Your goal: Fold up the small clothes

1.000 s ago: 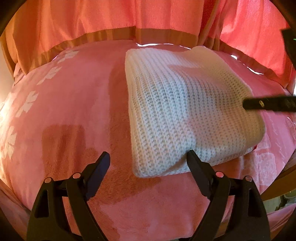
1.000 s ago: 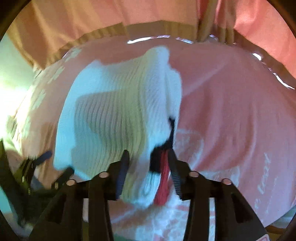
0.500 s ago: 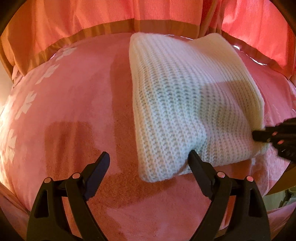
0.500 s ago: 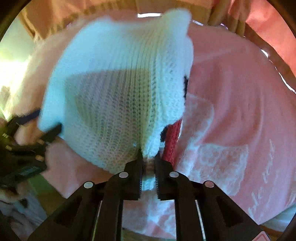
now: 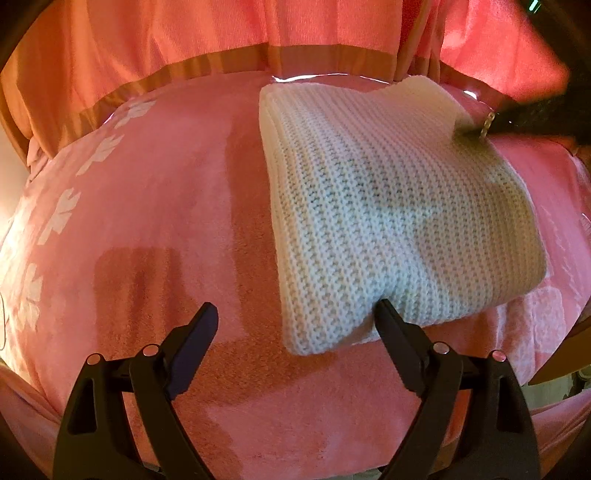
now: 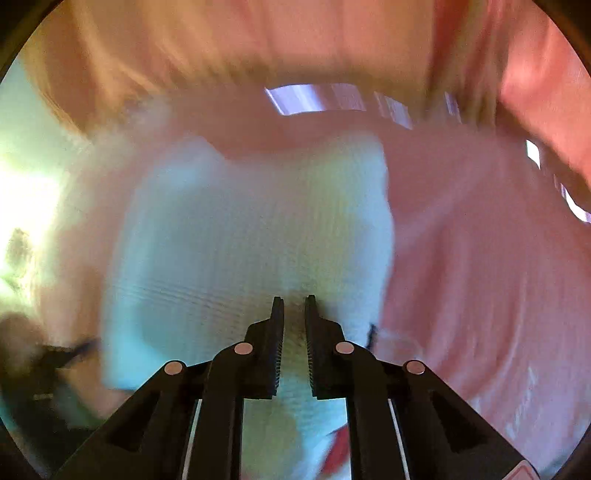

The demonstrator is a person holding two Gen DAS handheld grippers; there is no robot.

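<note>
Left gripper (image 5: pixel 295 317): jaws wide, empty, at folded white knit (image 5: pixel 388 206) near edge.
Right gripper (image 6: pixel 294 301): clenched, nothing visibly gripped.
Surroundings: pink blanket (image 5: pixel 147 206), curtain (image 5: pixel 184 33) behind.

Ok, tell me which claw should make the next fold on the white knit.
Right, probably. The right claw is nearly shut just over the knit garment, though blur hides any grip. The left claw is wide open, one finger beside the near edge.
</note>
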